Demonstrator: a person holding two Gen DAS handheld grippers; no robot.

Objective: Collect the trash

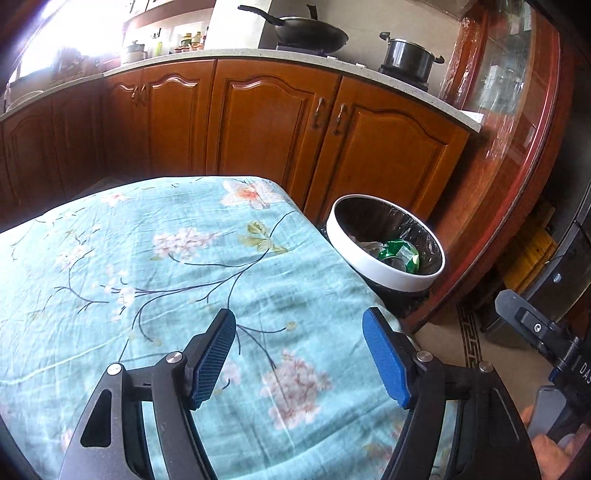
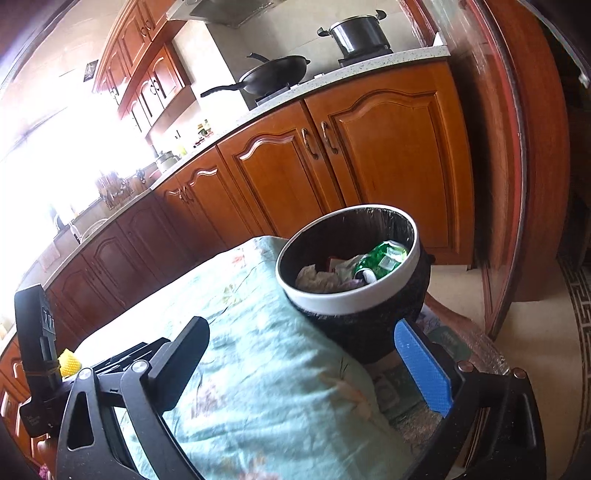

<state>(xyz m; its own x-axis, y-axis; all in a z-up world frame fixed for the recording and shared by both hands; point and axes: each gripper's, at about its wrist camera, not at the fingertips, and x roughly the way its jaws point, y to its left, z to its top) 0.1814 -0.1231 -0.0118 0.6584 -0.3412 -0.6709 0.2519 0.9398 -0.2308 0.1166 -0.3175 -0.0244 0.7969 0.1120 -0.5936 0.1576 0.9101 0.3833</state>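
Two grippers are recorded. The left gripper (image 1: 299,354) is seen with its jaws apart and nothing between them, poised over a floral turquoise cloth (image 1: 155,266) that covers the counter. The right gripper (image 2: 303,365) is seen with its jaws spread wide, likewise empty, above the cloth's edge. One trash bin (image 2: 343,299), white-rimmed and lined with a black bag, stands just off the cloth's far corner, at about two o'clock in the left wrist view and at twelve o'clock, just beyond the open fingers, in the right wrist view. Inside the bin (image 1: 388,254) one crumpled green wrapper (image 2: 384,258) and several pieces of crumpled paper (image 2: 317,278) are noted; an exact count of the paper cannot be made. No trash is seen on the visible cloth. Along the rear wall, at twelve o'clock, wooden cabinets (image 1: 266,125) carry a pale worktop on which one black wok (image 1: 310,31) and one lidded steel pot (image 1: 410,55) are set. A small yellow object (image 2: 70,363) is noted at nine o'clock in the right wrist view; its nature cannot be told.
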